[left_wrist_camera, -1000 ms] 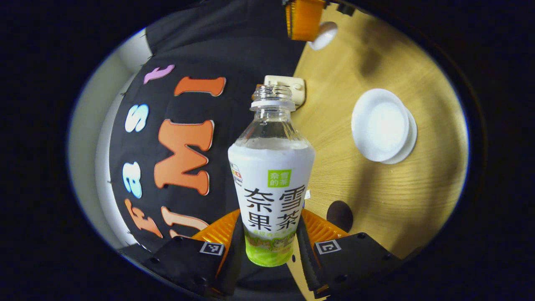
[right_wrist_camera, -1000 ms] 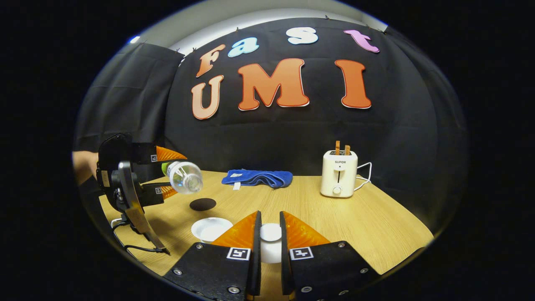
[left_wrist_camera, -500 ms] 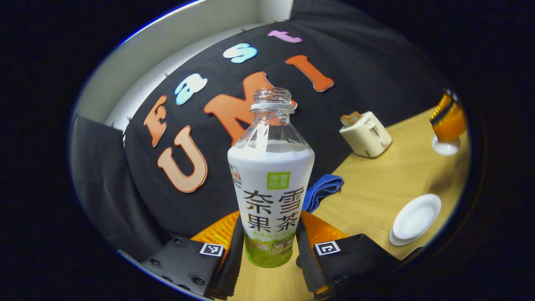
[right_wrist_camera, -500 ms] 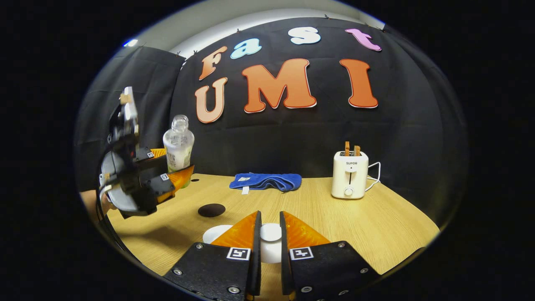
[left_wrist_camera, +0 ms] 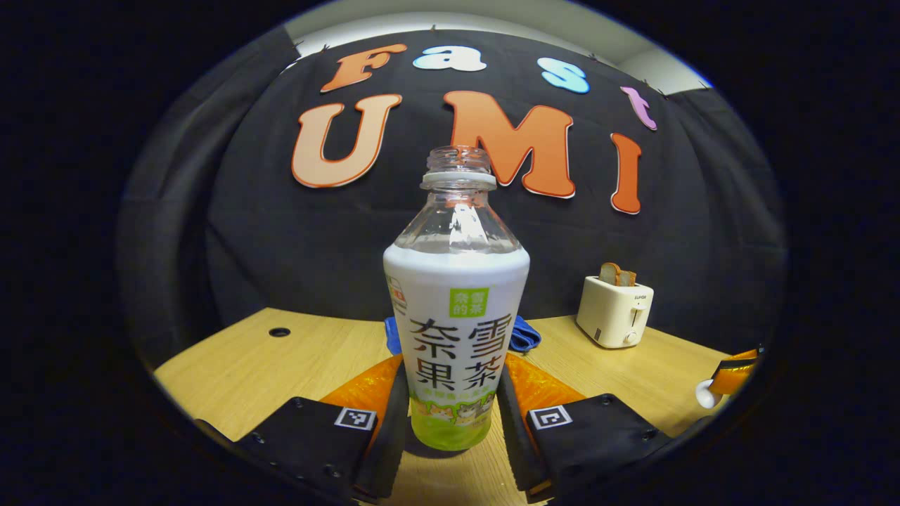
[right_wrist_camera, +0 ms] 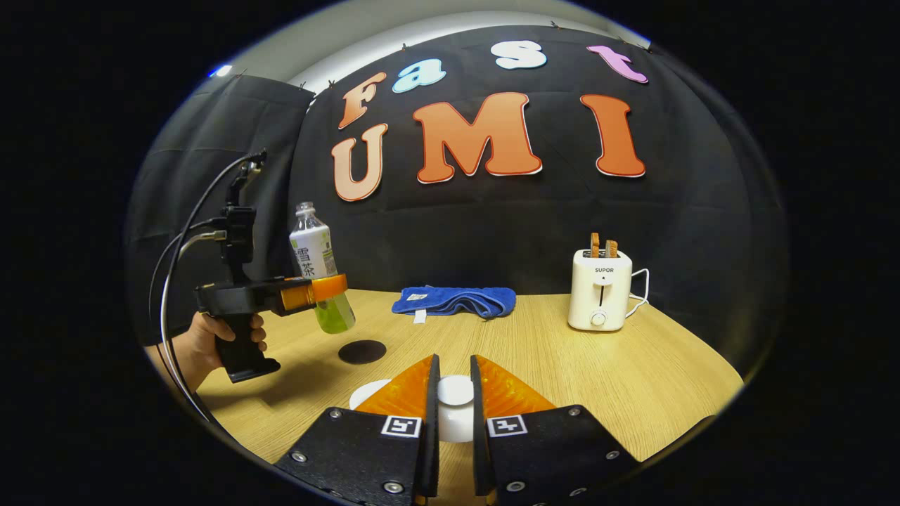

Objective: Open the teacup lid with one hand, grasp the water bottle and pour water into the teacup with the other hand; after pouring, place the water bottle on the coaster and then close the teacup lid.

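At frame center, the left tool (left_wrist_camera: 450, 414) clamps the upright, uncapped bottle (left_wrist_camera: 455, 309). The right tool (right_wrist_camera: 450, 411) grips the white lid (right_wrist_camera: 455, 391), its fingers hiding most of the teacup (right_wrist_camera: 367, 392). The coaster (right_wrist_camera: 362, 351) lies left of center on the desk (right_wrist_camera: 562, 372).

I see the water bottle (left_wrist_camera: 456, 295) as clear glossy plastic under a smooth printed wrap. My tongs (left_wrist_camera: 450, 400) have ribbed orange fingers (left_wrist_camera: 538, 385) on matt black bodies. The counter (right_wrist_camera: 562, 365) is pale wood grain; the towel (right_wrist_camera: 455, 301) soft blue cloth; the toaster (right_wrist_camera: 600, 289) smooth cream plastic.
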### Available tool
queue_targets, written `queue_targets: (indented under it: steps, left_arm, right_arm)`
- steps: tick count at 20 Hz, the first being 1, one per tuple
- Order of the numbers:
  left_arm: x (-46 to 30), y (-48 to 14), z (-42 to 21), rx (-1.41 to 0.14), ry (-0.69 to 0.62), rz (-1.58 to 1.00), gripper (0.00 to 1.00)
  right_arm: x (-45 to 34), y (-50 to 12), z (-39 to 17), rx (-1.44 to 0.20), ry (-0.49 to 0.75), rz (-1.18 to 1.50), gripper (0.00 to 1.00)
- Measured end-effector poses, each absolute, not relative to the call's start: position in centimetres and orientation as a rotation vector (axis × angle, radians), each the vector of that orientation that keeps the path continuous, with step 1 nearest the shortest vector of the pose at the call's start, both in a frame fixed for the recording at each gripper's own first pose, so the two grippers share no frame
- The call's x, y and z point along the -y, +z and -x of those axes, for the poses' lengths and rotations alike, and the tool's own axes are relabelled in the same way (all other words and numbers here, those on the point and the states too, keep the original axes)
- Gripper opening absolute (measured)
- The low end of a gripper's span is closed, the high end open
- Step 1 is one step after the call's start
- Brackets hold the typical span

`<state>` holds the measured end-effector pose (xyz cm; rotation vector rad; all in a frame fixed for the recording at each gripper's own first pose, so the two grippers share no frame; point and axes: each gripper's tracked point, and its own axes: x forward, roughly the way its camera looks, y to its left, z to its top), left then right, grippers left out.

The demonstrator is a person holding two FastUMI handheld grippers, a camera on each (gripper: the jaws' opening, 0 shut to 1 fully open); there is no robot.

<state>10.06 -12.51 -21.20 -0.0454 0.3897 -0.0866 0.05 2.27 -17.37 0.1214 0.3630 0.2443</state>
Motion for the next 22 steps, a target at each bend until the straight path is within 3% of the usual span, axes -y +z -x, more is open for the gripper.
queue_targets:
  steps: [3,17,20,22]
  left_arm:
    - [12.5,-22.1,-10.2,-0.42,-0.069,0.073,0.63]
    - [12.9,-22.7,-8.6,-0.542,-0.087,0.076,0.62]
    - [13.0,-22.8,-8.6,-0.549,-0.085,0.082,0.67]
    - [12.8,-23.0,-8.4,-0.558,-0.081,0.074,0.63]
  right_arm:
    - [-3.1,-17.3,-0.4,-0.361,0.255,-0.134,0.2]
    - [-5.7,-18.4,-1.6,-0.393,0.3,-0.117,0.2]
    - [-6.3,-18.6,-1.7,-0.402,0.316,-0.109,0.2]
    - [-6.6,-18.5,-1.8,-0.401,0.321,-0.108,0.2]
